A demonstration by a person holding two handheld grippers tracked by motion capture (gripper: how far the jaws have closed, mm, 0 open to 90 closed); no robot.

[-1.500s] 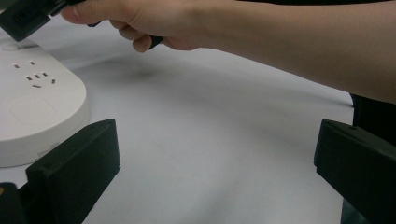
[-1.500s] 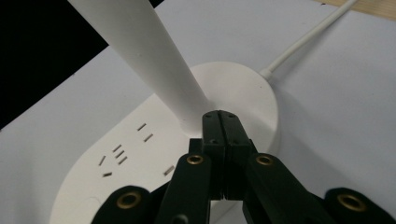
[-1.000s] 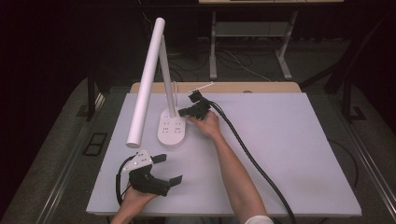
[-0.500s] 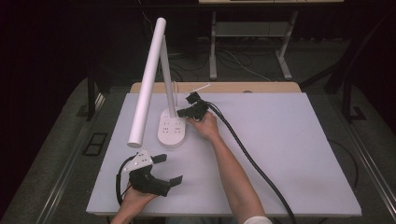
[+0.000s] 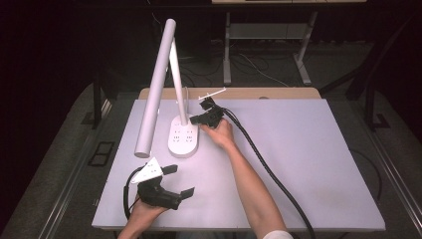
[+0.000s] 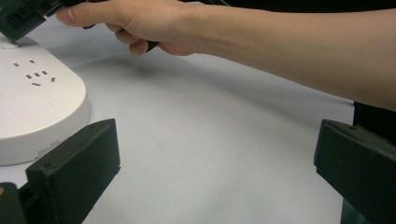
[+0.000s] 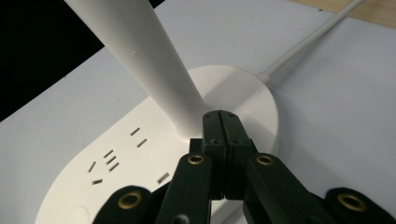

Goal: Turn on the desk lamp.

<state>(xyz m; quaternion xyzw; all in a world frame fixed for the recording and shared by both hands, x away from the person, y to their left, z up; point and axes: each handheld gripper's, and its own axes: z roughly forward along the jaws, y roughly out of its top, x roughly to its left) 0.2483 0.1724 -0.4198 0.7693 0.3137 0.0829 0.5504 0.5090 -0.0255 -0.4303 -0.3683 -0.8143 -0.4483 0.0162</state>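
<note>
A white desk lamp stands at the table's back left, its long tube head [image 5: 157,84] slanting down over an oval base [image 5: 183,140] with socket slots. My right gripper [image 5: 196,119] is shut with nothing between its jaws. Its joined tips [image 7: 220,117] rest at the foot of the lamp stem [image 7: 140,51], on the base [image 7: 135,158]. My left gripper [image 5: 180,180] hovers near the front left of the table, open and empty. Between its wide jaws [image 6: 215,158] I see bare table, the base's edge [image 6: 37,107] and the person's right hand [image 6: 140,18].
The white table top [image 5: 308,164] lies on a wooden desk [image 5: 278,93]. A thick black cable [image 5: 268,169] trails from the right gripper across the table to the front edge. The lamp's white cord [image 7: 308,42] runs off the back. A metal frame [image 5: 263,35] stands behind.
</note>
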